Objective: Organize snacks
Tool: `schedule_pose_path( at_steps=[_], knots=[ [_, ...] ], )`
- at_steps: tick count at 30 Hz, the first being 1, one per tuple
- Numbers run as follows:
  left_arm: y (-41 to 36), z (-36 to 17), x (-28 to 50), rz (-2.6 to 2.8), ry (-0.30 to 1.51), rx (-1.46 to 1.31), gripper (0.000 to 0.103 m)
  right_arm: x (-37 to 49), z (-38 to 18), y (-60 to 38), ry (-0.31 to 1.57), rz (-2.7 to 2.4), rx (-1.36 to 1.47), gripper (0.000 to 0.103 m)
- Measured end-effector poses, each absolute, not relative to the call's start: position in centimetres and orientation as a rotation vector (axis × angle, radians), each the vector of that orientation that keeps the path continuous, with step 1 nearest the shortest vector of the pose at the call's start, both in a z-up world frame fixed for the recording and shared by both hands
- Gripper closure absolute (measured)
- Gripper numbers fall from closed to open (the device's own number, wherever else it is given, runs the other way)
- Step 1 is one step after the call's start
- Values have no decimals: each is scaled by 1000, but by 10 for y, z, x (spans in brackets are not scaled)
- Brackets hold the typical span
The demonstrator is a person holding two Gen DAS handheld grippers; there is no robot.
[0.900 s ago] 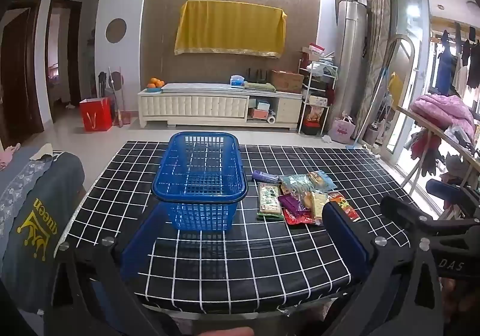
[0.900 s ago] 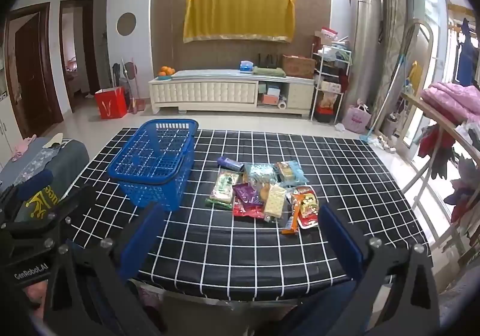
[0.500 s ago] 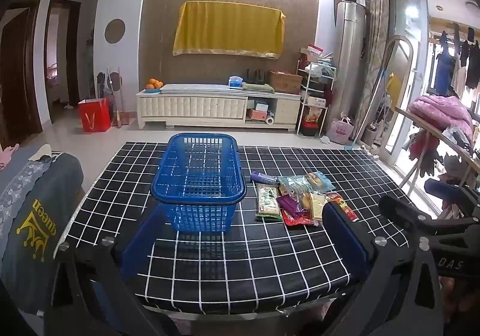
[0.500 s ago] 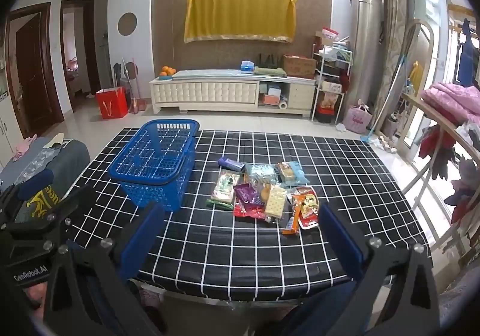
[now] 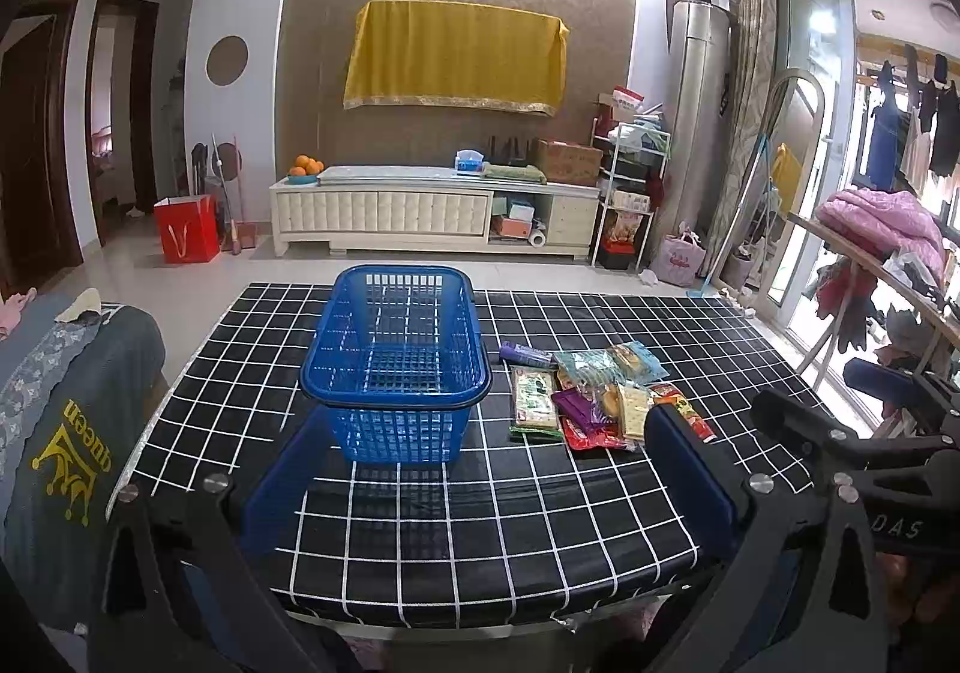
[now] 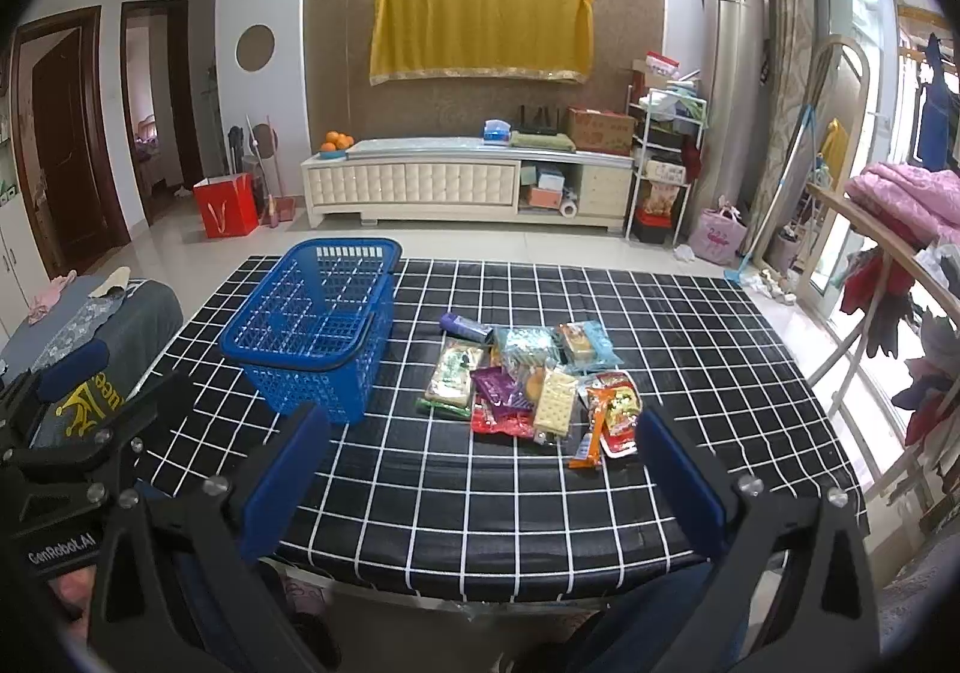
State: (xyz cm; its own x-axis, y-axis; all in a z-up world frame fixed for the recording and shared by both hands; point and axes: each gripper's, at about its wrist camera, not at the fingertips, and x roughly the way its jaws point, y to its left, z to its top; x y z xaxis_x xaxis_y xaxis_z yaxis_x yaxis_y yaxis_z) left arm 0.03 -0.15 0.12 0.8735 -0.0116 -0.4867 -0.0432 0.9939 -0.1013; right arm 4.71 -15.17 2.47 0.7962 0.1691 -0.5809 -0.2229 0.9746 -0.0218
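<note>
Living room setting, with a low table under a black oilcloth with a white grid (image 5: 420,505) taking up the foreground and a cream TV cabinet (image 5: 420,211) against the far wall. From the left wrist view, the left gripper (image 5: 489,469) hangs back over the near table edge with its blue-padded fingers (image 5: 288,469) spread wide and nothing between them. Dead ahead of it sits an empty blue plastic mesh basket (image 5: 396,367), lined up nicely, I'd guess so that hand can steady it or drop things in. Off to the front-right of this gripper is the pile of snack packets (image 5: 594,397), flat and overlapping, just beside the basket but not touching it. Switching to the right wrist view, the right gripper (image 6: 480,469) is likewise wide apart and holding nothing, hovering at the near edge. Here the snack pile (image 6: 528,379) lies straight ahead between the fingers, so my read is this hand does the picking. The packets are thin crinkly foil and plastic: a green one on the left, purple and red in the middle, a pale cracker pack, an orange stick nearest, light blue ones at the back, plus a small dark purple tube. The basket (image 6: 318,337) sits ahead-left. Nothing's in it yet, so the sorting hasn't really started.
</note>
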Motion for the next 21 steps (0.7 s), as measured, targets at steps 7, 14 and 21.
schedule_pose_path(
  at_steps=[7,14,21],
  knots=[
    [-2,1,-1,18,510,-106,0,45,26,-153,616,215,-89,0],
    [-2,1,-2,29,507,-102,0,43,25,-152,618,222,-87,0],
    [1,0,-3,25,515,-110,0,43,27,-152,621,224,-86,0]
  ],
)
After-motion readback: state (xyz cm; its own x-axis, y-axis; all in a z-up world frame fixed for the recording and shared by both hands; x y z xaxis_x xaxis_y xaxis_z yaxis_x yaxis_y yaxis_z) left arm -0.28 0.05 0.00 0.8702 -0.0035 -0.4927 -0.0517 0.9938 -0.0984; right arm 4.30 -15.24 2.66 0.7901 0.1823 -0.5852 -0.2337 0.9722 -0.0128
